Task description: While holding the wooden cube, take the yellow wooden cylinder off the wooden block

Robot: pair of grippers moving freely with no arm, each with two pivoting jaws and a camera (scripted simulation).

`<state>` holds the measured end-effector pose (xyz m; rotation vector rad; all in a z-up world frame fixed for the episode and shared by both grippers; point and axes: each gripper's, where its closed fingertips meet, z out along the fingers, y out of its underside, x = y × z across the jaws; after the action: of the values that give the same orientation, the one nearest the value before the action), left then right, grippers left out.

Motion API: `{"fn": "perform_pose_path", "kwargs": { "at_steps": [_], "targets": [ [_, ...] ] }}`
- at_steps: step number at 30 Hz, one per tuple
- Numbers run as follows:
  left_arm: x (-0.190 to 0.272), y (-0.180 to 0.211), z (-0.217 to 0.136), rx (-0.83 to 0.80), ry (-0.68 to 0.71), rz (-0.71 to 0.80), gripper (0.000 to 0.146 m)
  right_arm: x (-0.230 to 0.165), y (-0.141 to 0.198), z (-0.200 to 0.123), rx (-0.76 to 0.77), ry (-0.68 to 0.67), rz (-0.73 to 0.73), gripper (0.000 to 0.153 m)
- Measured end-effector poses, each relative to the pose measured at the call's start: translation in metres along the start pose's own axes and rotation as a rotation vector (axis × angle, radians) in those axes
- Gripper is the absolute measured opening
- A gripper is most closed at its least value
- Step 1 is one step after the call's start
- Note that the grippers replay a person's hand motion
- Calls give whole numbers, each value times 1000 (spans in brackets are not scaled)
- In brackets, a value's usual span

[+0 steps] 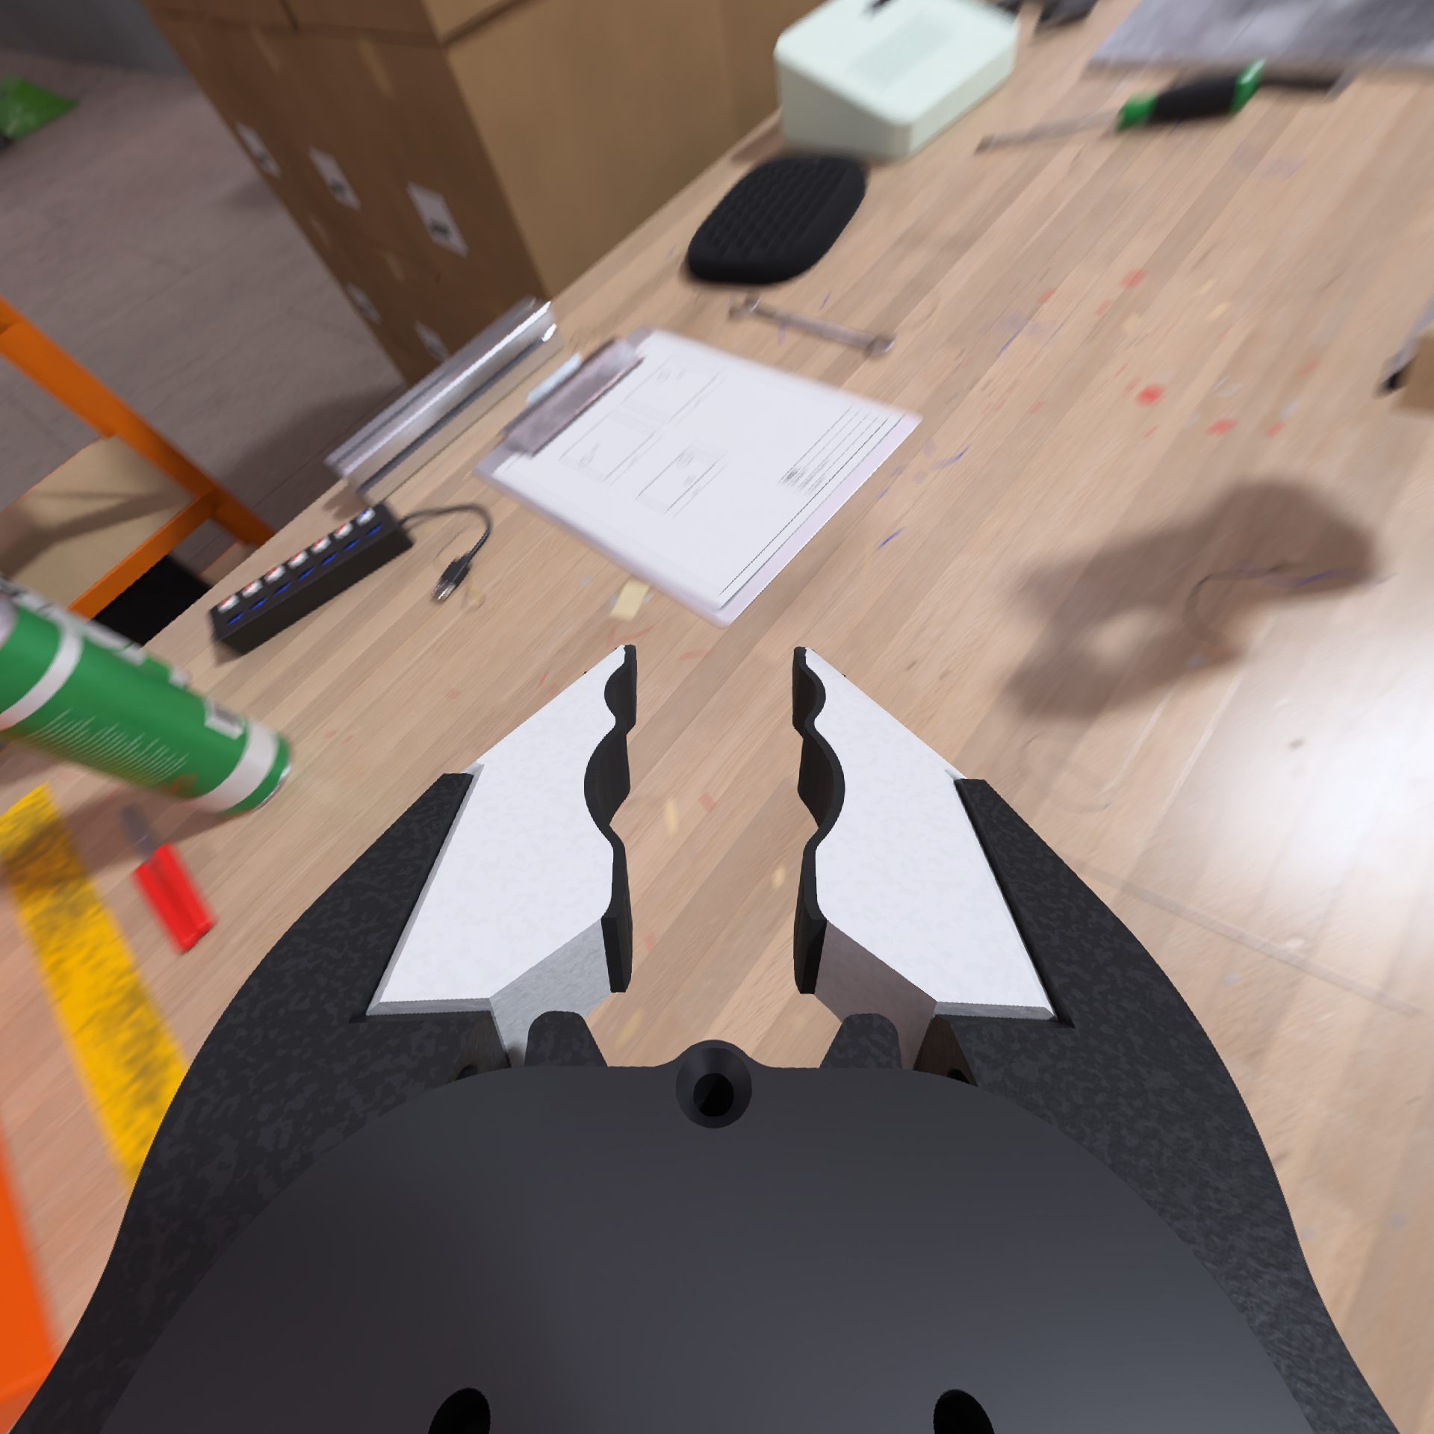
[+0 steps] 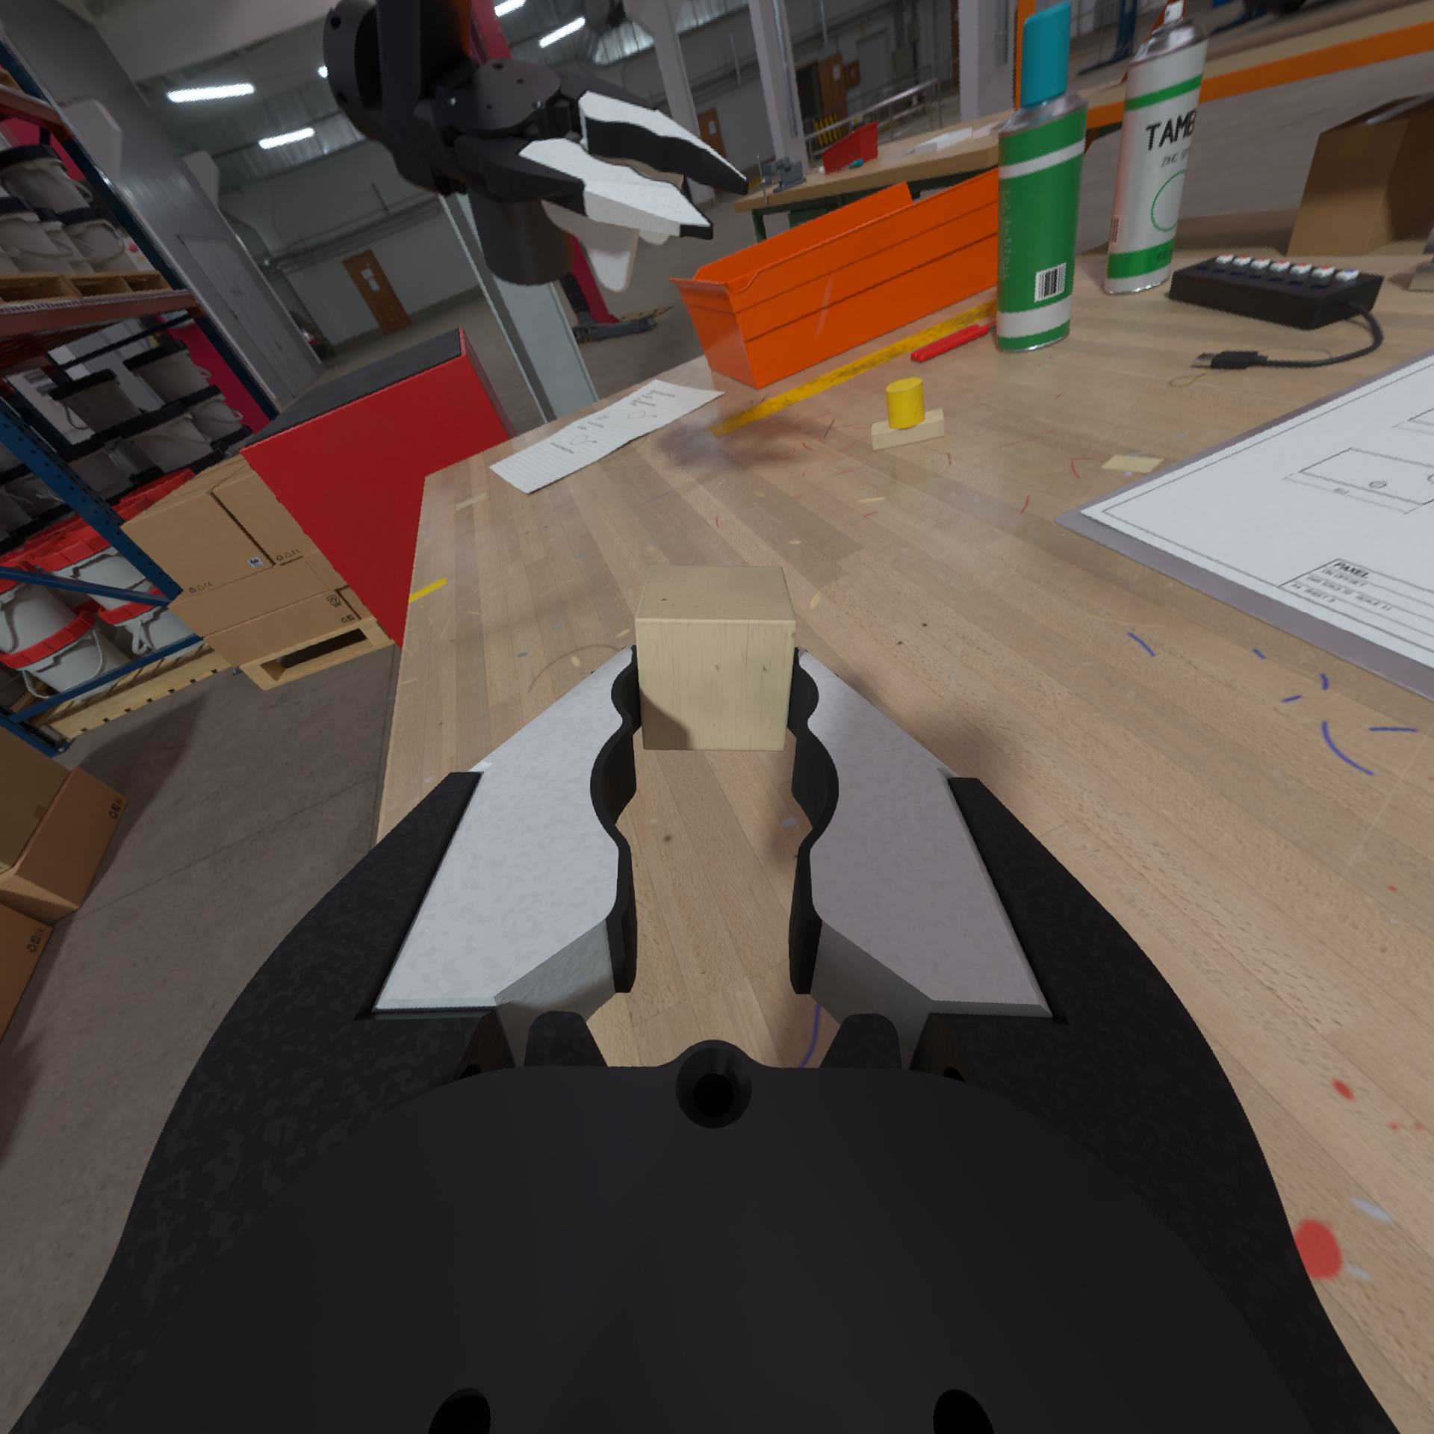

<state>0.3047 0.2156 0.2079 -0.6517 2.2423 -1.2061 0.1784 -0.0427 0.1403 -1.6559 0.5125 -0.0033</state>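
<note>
Left wrist view is smeared all over: the clipboard [image 1: 698,465] sheet is just streaks, and the green can [image 1: 132,722] runs off the left edge. In the right view the second can [image 2: 1156,147] loses its top, the drawing [image 2: 1304,512] runs off to the right, and the cube's [image 2: 714,667] sides hide behind the fingers [image 2: 535,838].
</note>
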Motion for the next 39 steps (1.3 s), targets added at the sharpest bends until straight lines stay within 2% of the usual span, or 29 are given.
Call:
{"fn": "perform_pose_path", "kwargs": {
  "at_steps": [5,9,14,18,23,31,35,39],
  "targets": [
    [-49,39,2,-164,-68,98,39,2,13,6,-38,1,10,36],
    [-79,59,24,-265,-83,100,43,4,18,9,-50,0,24,36],
    [-115,103,65,-446,-115,-76,45,6,18,9,-50,-2,37,36],
    [-128,126,92,-506,-115,-177,45,7,18,8,-46,-7,52,36],
    [-140,147,105,-632,-186,-216,45,7,17,8,-39,-14,60,36],
    [-137,171,117,-719,-144,-283,44,7,17,8,-35,-14,59,36],
    [-140,174,119,-687,-143,-318,33,7,17,8,-38,-13,58,36],
    [-142,163,114,-610,-134,-375,33,7,18,8,-41,-13,60,36]
  ]
}}
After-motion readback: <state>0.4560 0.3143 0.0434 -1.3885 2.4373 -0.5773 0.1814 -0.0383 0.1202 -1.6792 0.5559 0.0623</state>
